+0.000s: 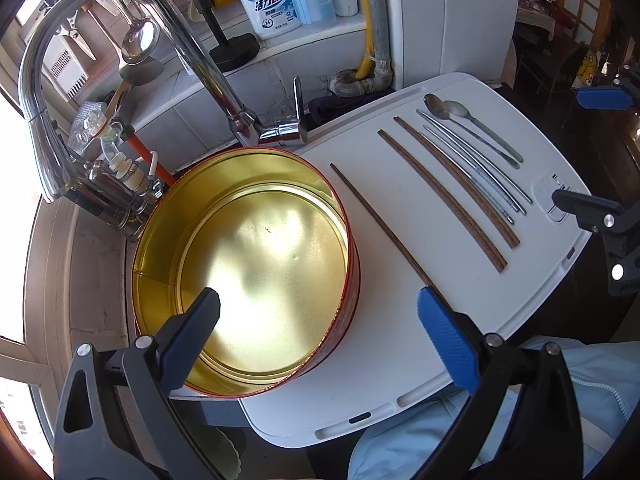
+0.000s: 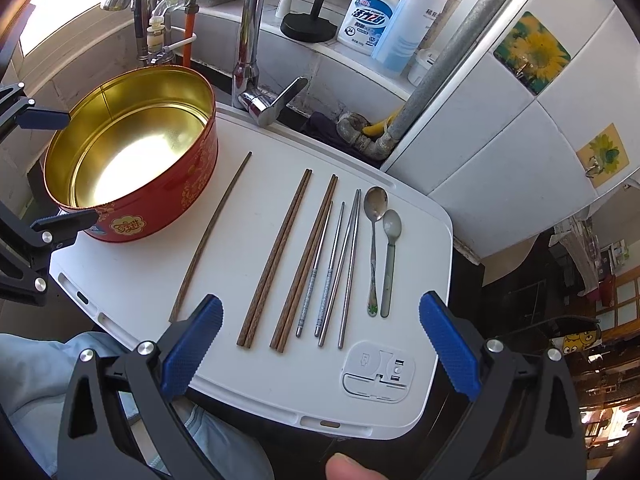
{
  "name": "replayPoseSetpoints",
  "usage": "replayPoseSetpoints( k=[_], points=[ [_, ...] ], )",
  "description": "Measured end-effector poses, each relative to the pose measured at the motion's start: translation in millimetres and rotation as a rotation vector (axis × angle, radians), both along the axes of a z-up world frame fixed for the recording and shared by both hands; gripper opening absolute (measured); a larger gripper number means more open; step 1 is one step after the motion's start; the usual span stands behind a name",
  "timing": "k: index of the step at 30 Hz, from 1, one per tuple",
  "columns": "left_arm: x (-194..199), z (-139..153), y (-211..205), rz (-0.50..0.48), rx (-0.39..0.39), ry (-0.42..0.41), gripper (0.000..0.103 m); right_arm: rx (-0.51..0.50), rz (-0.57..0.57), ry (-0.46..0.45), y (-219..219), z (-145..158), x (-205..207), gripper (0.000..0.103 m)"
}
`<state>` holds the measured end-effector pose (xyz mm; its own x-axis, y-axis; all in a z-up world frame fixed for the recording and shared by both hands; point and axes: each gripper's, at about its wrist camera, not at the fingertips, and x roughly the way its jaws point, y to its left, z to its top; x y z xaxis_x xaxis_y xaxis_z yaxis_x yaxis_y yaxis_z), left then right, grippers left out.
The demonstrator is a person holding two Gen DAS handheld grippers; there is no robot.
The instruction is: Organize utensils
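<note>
A round red tin (image 2: 160, 204) with a gold inside (image 1: 260, 280) stands empty on the left of a white board (image 2: 248, 380). One wooden chopstick (image 2: 210, 236) lies alone beside it. Two wooden pairs (image 2: 276, 256), several metal chopsticks (image 2: 336, 268) and two spoons (image 2: 376, 240) lie in a row to the right. My left gripper (image 1: 320, 320) is open, one finger over the tin, the other above the lone chopstick (image 1: 380, 220). My right gripper (image 2: 320, 332) is open above the near ends of the row.
A chrome faucet (image 1: 100, 20) arches over the tin, with pipes (image 2: 160, 20) behind. Soap bottles (image 2: 372, 16) stand on the back ledge. A grey pipe (image 2: 452, 64) runs down the tiled wall at right. The board's near edge overhangs my lap (image 1: 440, 440).
</note>
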<state>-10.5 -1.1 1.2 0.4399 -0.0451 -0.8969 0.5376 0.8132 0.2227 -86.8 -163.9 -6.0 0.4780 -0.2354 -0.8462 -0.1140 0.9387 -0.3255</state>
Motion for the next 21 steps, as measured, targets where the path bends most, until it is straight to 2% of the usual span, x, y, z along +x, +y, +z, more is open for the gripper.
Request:
replayPoseSetpoints(
  k=[11, 21],
  points=[
    [-12, 10, -4, -0.025, 0.03, -0.094, 0.097, 0.002, -0.01, 0.012, -1, -3, 1, 0.099],
    [-12, 9, 1, -0.02, 0.027, -0.097, 0.097, -0.003, -0.003, 0.019, 4, -6, 5, 0.099]
  ],
)
